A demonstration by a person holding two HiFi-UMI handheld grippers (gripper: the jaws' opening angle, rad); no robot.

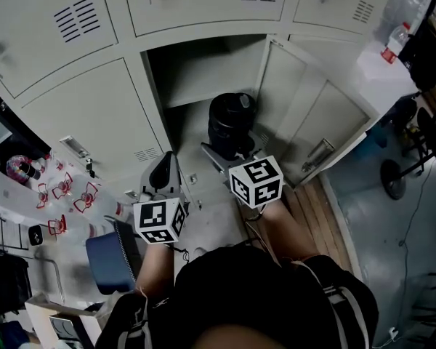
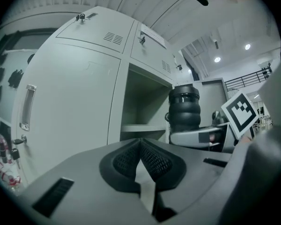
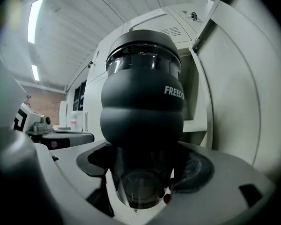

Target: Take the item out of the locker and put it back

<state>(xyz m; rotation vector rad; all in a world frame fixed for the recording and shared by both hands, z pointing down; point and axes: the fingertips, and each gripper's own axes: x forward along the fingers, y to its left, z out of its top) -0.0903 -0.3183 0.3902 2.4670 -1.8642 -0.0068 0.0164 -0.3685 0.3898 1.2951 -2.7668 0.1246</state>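
A black ribbed bottle [image 1: 231, 124] with a dark lid stands upright between the jaws of my right gripper [image 1: 227, 151], just in front of the open locker compartment [image 1: 203, 67]. In the right gripper view the bottle [image 3: 143, 107] fills the middle, and my right gripper [image 3: 143, 172] is shut on its lower part. My left gripper [image 1: 164, 174] hangs to the left of the bottle, before the shut lower-left locker door. Its pads meet with nothing between them in the left gripper view [image 2: 141, 161], where the bottle [image 2: 184, 109] shows at the right.
The locker door [image 1: 312, 115] swings open to the right of the compartment. A shelf [image 1: 207, 93] crosses the compartment. A blue seat [image 1: 110, 262] and a table with red-printed things [image 1: 58, 191] lie at the left. A chair base [image 1: 396, 177] stands at the right.
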